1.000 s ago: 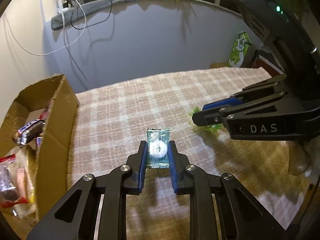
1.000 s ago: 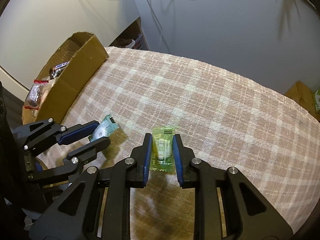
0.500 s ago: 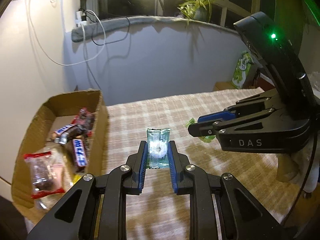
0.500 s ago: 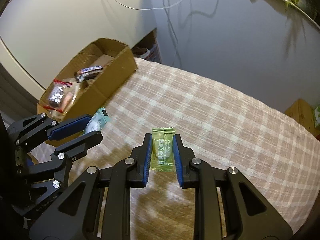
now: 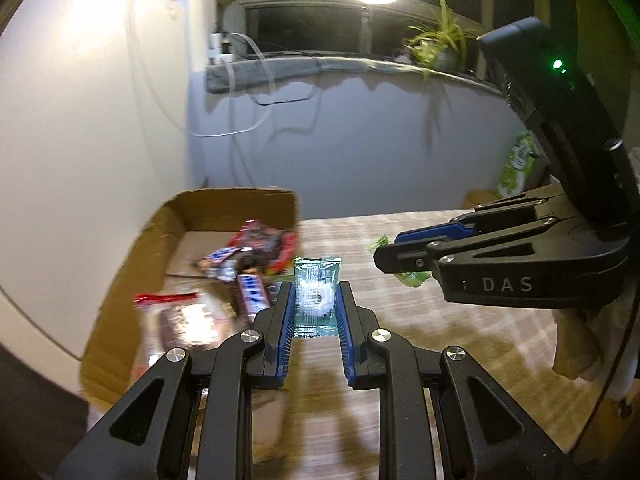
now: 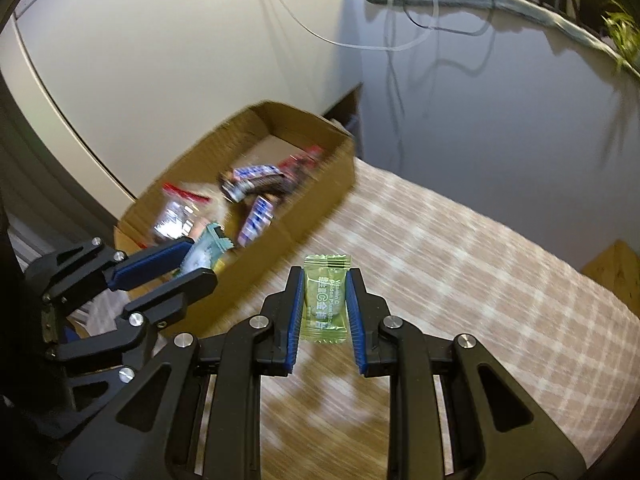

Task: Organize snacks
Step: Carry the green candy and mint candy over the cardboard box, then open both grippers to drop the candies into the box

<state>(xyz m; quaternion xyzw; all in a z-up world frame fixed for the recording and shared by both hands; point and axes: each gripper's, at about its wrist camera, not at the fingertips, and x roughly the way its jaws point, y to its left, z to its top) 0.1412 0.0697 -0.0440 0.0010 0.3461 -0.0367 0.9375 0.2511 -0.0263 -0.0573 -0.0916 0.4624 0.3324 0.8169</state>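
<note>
A wrapped sweet in each of my grippers, both held up near the cardboard box.

My left gripper is clamped narrow on a teal-wrapped candy with a white ring showing through the wrapper; the blue pads press its two long edges and it stands upright between them. My right gripper is closed just as tight on a green candy, also upright, printed side facing me. Both sweets hang in the air above the checked tablecloth, not touching it. The cardboard box sits open at the left edge of the table, and in the left view my teal candy is just beside its near corner. Inside lie chocolate bars and a clear packet with a red top, all blurred. From the right view, the left gripper hangs over the box's near wall.
</note>
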